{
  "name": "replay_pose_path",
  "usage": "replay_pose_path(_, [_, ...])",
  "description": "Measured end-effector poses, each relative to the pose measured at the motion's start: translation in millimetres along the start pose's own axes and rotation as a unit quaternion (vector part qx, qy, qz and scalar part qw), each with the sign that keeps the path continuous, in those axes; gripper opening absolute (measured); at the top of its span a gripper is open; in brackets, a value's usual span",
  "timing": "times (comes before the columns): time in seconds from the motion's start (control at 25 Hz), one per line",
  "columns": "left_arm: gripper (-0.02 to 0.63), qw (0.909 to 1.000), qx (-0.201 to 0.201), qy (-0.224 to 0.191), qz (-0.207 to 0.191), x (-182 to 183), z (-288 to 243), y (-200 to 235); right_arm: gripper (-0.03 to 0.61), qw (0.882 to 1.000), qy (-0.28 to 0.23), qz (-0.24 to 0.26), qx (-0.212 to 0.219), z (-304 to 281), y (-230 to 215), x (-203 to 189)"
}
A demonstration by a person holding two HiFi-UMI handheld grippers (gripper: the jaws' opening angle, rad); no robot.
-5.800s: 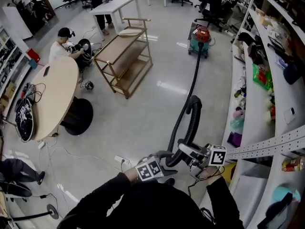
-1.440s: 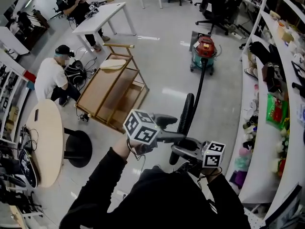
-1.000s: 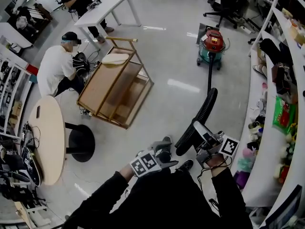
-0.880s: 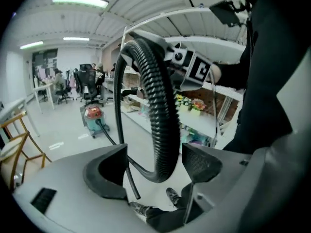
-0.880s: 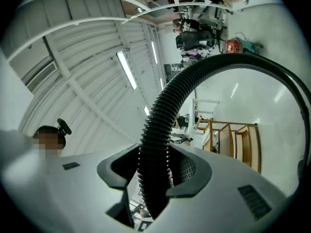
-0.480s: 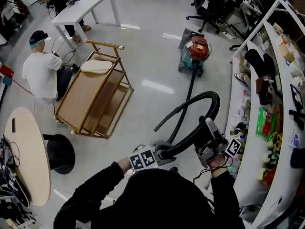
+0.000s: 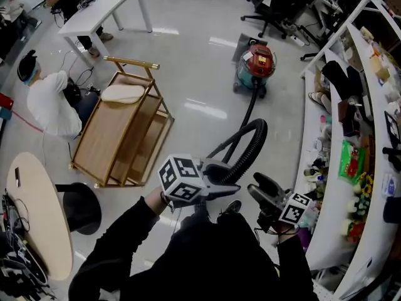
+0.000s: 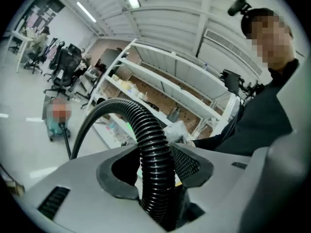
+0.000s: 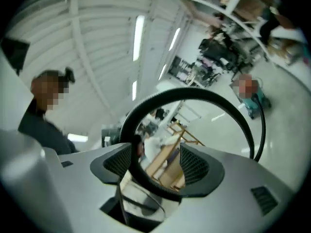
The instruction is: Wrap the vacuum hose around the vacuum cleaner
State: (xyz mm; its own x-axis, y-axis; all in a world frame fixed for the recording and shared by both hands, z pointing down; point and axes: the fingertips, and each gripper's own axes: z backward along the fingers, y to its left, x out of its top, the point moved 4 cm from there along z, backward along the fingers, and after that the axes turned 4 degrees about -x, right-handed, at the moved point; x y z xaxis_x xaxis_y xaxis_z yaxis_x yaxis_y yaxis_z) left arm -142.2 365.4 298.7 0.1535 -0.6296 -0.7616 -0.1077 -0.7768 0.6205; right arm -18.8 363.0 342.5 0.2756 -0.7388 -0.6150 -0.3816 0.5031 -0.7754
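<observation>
At the near left stands a pale oval wooden table (image 7: 31, 212), and beyond it a person in a white shirt (image 7: 49, 102) crouches on the glossy grey floor (image 7: 188, 55). A white rectangular table (image 7: 103, 8) stands at the far left. Just right of the person is a light wooden three-shelf trolley (image 7: 122, 133).

Near the middle, the left gripper (image 7: 230, 180) (image 8: 155, 165) is raised in front of the person who holds it. Its jaws have just been closing and are now clamped narrow on the black ribbed vacuum hose (image 7: 255, 137) (image 8: 151, 140), which stands up between the pads. From there the hose arches up and over in a loop, then runs away across the floor to the red and teal canister vacuum cleaner (image 7: 255, 64), which sits far off, well apart from both grippers.

Just right of the loop, the right gripper (image 7: 257, 185) (image 9: 155, 165) is lower and nearer. Its jaws have just been opening and stand wide. In the right gripper view the lower arc of the hose loop (image 9: 243, 123) crosses the gap at the jaw tips, with the pads not pressing on it.

Long white shelves (image 7: 369, 99) crowded with small goods curve along the right edge.
</observation>
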Motion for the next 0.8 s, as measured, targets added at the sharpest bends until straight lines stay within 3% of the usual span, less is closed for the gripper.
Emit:
replay_pose_path(0.04, [0.195,0.9997,0.008,0.006,0.022,5,-1,13,0.301,0.996,0.058,0.065,-0.004,-4,6,-18])
replay_pose_path(0.16, [0.195,0.9968,0.007,-0.009,0.079,30,-10,37,0.301,0.958,0.181,0.224,-0.006,-23,11,-58])
replay_pose_path(0.24, [0.195,0.9937,-0.008,-0.033,0.106,53,-22,44,0.301,0.939,0.199,0.280,0.004,-43,7,-61])
replay_pose_path(0.36, [0.199,0.9889,-0.025,-0.057,0.135,87,-45,54,0.296,0.926,0.191,0.324,0.026,-70,6,-40])
replay_pose_path(0.4, [0.199,0.9884,-0.025,-0.057,0.138,96,-54,58,0.229,0.924,0.188,0.329,0.046,-74,9,-31])
replay_pose_path(0.44, [0.203,0.9884,-0.022,-0.055,0.140,104,-63,63,0.147,0.925,0.186,0.324,0.067,-74,12,-21])
replay_pose_path(0.52, [0.222,0.9892,-0.002,-0.050,0.138,118,-77,77,0.146,0.937,0.179,0.281,0.106,-70,12,3])
replay_pose_path(0.64, [0.298,0.9887,0.043,-0.047,0.135,136,-86,105,0.146,0.961,0.149,0.177,0.153,-61,0,46])
replay_pose_path(0.72, [0.314,0.9856,0.064,-0.070,0.140,147,-80,114,0.146,0.976,0.109,0.097,0.162,-56,-22,82])
replay_pose_path(0.8, [0.316,0.9813,0.094,-0.101,0.134,151,-66,116,0.146,0.984,0.070,0.023,0.161,-52,-48,120])
